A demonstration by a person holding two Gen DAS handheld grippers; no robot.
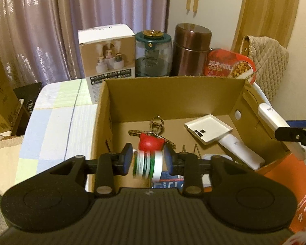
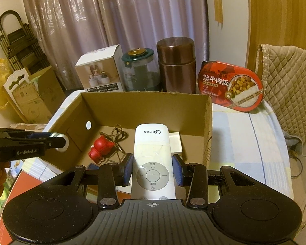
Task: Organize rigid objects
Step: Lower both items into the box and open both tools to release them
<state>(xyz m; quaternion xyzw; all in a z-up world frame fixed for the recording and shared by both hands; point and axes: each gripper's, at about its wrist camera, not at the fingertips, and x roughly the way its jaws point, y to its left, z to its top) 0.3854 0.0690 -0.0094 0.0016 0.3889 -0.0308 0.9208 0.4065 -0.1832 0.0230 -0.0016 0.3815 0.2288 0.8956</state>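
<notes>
While blurred, the tape roll [image 1: 148, 166] sits between the left fingers [image 1: 126, 159].

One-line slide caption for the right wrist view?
Right tongs grip a white remote above the open cardboard box holding a red figurine.

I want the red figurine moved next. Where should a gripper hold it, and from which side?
Grip the red figurine across its round body, coming from above: it lies on the box floor with open space overhead. A cord and ring trail from its far end, so keep the pads off that end, probably closing across the narrower width.
</notes>
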